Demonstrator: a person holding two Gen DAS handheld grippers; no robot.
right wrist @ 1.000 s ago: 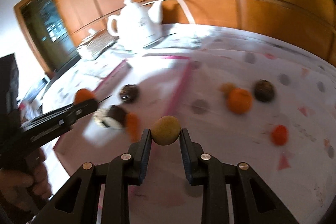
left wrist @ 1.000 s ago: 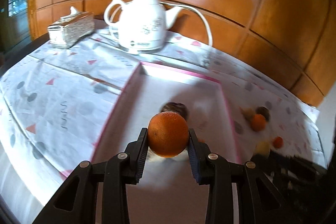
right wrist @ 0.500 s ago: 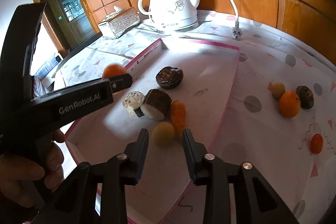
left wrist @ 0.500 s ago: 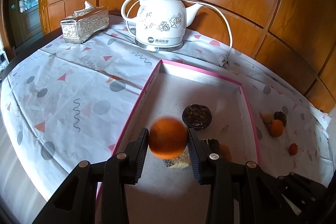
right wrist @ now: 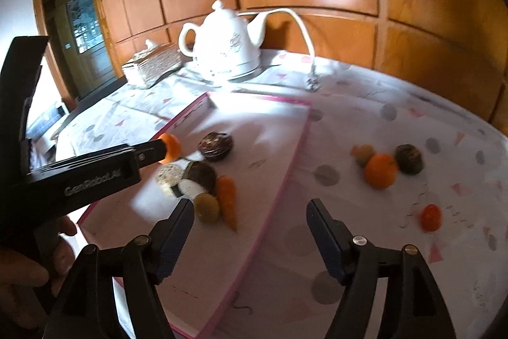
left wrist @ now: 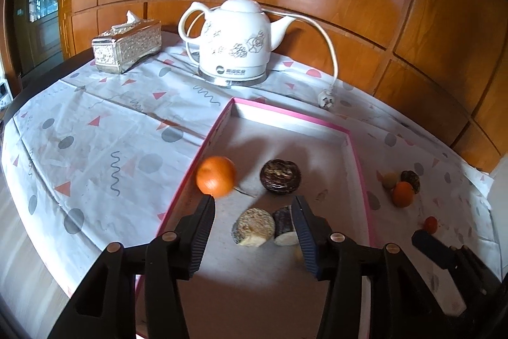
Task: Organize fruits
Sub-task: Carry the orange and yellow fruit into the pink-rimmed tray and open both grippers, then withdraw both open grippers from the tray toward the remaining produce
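A shallow pink-edged tray lies on the tablecloth. My left gripper is open and empty above it. An orange lies in the tray by the left wall, just beyond the left fingertip. A dark round fruit and two cut pieces also lie there. My right gripper is open and empty over the tray's right edge. A yellow-green fruit and a carrot-like piece lie in the tray. Outside, an orange, a dark fruit, a small yellow fruit and a small red fruit sit on the cloth.
A white electric kettle with cord and plug stands behind the tray. A silver tissue box is at the back left. Wooden wall panels close the back. The table edge falls off at the left.
Both grippers opened. The orange dropped from my left gripper into the tray by its left wall. The yellow-green fruit left my right gripper and lies in the tray.
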